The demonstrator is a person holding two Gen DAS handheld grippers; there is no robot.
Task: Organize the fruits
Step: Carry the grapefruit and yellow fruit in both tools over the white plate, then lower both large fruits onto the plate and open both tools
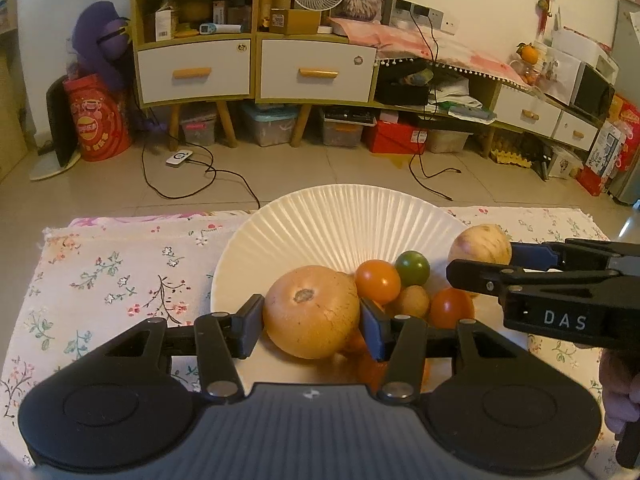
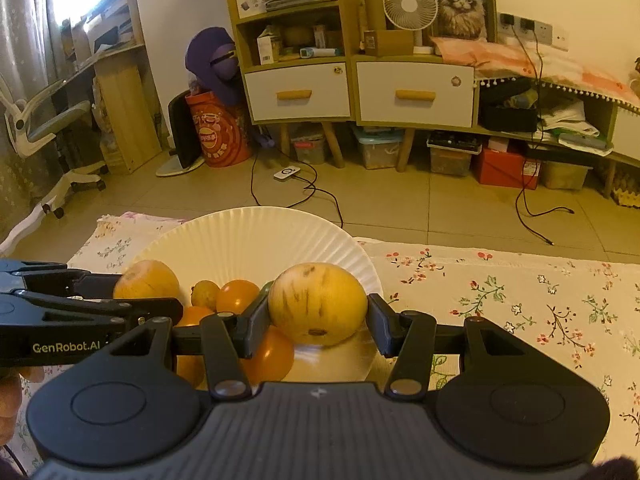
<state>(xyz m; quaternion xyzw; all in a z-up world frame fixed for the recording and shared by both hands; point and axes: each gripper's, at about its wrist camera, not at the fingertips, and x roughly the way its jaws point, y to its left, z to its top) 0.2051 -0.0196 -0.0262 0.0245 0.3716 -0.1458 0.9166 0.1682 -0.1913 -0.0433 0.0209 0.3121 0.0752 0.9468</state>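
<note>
A white fluted plate point(image 1: 332, 220) sits on the floral cloth and holds several fruits. My left gripper point(image 1: 311, 320) is shut on a big tan round fruit point(image 1: 312, 312) over the plate's near side. My right gripper point(image 2: 316, 318) is shut on a yellow round fruit with brown streaks point(image 2: 318, 304) at the plate's right edge; it also shows in the left wrist view point(image 1: 480, 245). Between them lie an orange tomato point(image 1: 377, 281), a green one point(image 1: 413, 268), a small tan fruit point(image 1: 412, 301) and another orange one point(image 1: 451, 307).
The floral tablecloth point(image 2: 520, 312) stretches right of the plate and left of it point(image 1: 120, 280). The table's far edge drops to a tiled floor with cables, cabinets and storage boxes behind.
</note>
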